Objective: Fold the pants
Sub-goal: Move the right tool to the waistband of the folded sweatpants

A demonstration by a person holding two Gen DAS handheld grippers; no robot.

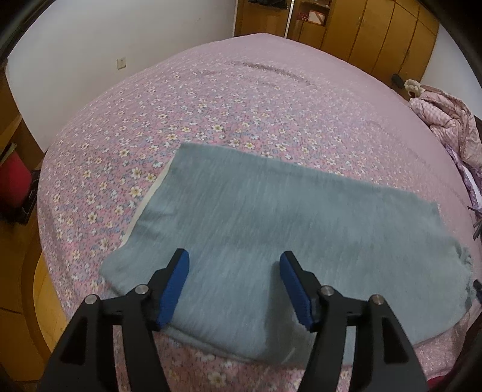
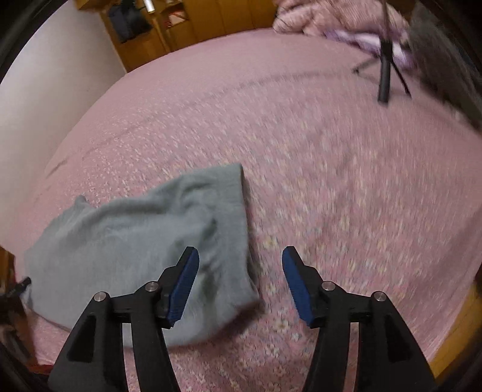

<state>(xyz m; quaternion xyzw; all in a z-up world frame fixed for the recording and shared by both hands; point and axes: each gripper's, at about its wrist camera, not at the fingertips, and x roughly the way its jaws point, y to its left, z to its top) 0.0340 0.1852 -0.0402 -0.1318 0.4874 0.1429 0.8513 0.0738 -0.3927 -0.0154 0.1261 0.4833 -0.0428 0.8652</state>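
The grey-green pants [image 1: 271,229] lie folded into a flat rectangle on the pink flowered bedspread [image 1: 186,99], near its front edge. My left gripper [image 1: 234,265] hovers open above the near part of the fabric, with nothing between its blue pads. In the right wrist view the same pants [image 2: 135,241] lie at the lower left, their right edge slightly rumpled. My right gripper [image 2: 240,259] is open over the pants' right edge, its left finger above the cloth and its right finger above bare bedspread [image 2: 331,181]. This view is motion-blurred.
A pink quilt [image 1: 446,120] is heaped at the bed's far right. A black tripod [image 2: 385,69] stands on the bed near that quilt. Wooden wardrobes [image 1: 361,27] line the far wall. A wooden floor and a red object [image 1: 15,181] lie left of the bed.
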